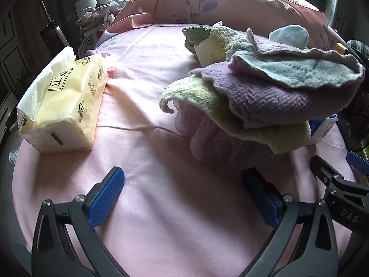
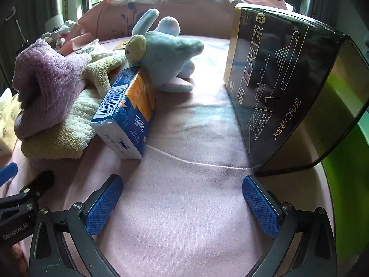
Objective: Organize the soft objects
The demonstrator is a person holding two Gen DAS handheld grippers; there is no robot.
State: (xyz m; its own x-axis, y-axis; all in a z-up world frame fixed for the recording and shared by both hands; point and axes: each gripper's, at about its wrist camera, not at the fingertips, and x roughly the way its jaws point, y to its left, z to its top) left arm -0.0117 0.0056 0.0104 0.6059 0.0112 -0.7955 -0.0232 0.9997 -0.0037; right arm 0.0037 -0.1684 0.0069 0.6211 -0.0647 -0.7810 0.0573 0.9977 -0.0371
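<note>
A heap of small towels lies on the pink bedsheet (image 1: 147, 157): a purple towel (image 1: 265, 97) on top, a yellow one (image 1: 207, 97) under it, a grey-green one (image 1: 306, 67) behind. My left gripper (image 1: 184, 184) hovers open over bare sheet just in front of the heap, nothing between its fingers. In the right wrist view the same purple towel (image 2: 46, 85) and yellow towel (image 2: 62, 133) sit at left, with a blue plush toy (image 2: 168, 53) behind a blue tissue pack (image 2: 129, 113). My right gripper (image 2: 182, 191) is open over bare sheet.
A yellow tissue pack (image 1: 66, 106) lies at the left. A tall black tea box (image 2: 283, 87) stands at the right, close to the right gripper's finger. A pink pillow (image 1: 207, 2) and a window are at the back. Loose clothes (image 1: 99, 20) lie at far left.
</note>
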